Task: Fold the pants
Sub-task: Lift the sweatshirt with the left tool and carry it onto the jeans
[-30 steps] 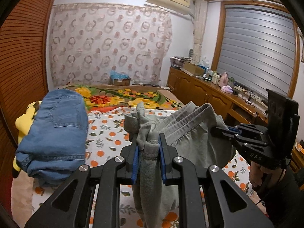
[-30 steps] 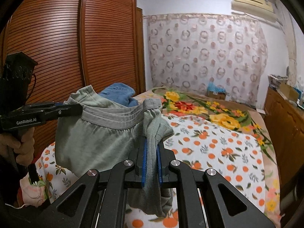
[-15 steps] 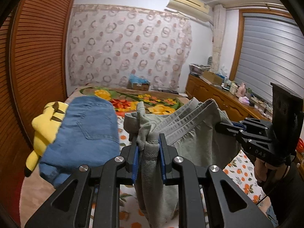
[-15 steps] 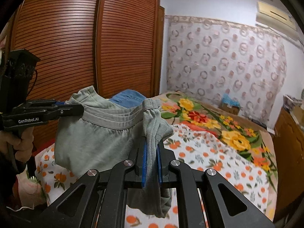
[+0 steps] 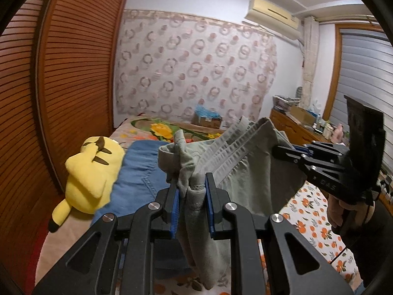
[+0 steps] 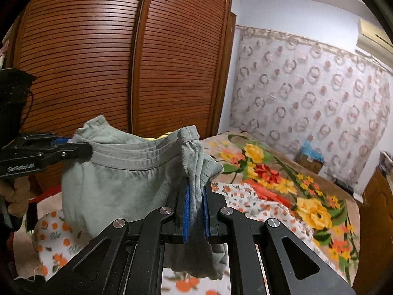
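Both the left gripper [image 5: 191, 196] and the right gripper [image 6: 195, 196] pinch the grey pants [image 5: 245, 172] aloft above the bed [image 6: 270, 196]; a bunched waistband may slip free, or drape over the blue jeans [image 5: 137, 172].

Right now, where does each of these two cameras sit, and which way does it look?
Left wrist: on the left gripper, looking over the bed at a curtain; the right gripper and a hand show.
Right wrist: on the right gripper, facing a wardrobe; the left gripper shows.
Both see the grey pants held between them.
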`<state>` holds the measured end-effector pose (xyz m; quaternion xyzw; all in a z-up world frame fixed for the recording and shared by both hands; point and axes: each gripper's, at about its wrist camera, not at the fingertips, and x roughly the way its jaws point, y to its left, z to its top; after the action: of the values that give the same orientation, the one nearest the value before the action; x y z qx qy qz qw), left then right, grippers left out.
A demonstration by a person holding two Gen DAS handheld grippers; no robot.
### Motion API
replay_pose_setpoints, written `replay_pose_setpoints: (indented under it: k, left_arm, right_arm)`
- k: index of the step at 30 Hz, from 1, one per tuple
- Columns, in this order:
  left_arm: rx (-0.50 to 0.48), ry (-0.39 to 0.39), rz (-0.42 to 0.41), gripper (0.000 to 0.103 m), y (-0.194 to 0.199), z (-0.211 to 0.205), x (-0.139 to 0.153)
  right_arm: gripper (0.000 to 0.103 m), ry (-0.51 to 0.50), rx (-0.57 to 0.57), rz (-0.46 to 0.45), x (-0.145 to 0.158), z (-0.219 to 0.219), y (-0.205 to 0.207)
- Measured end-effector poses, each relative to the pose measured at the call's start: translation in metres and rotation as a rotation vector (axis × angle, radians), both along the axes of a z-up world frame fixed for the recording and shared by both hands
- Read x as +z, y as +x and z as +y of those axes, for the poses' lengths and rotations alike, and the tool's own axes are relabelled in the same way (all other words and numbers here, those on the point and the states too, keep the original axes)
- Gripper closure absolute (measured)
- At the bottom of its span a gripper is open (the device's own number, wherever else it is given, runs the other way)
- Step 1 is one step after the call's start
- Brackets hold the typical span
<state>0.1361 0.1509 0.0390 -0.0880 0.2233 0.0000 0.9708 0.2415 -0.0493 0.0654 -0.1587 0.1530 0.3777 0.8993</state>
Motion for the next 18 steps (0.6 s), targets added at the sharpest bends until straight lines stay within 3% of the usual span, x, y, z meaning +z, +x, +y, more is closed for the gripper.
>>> replay_pose_setpoints:
  k: [9,18]
  left_arm:
    - [0.092,-0.039,0.030,0.084,0.007,0.036,-0.025]
    - [0.198,-0.063,0.081,0.083,0.006,0.061,-0.052]
  right_arm:
    - [0.094,-0.067,0.063,-0.004,-0.011,0.050,0.061]
    - [0.094,-0.135,0.179,-0.022,-0.022,0.098,0.095]
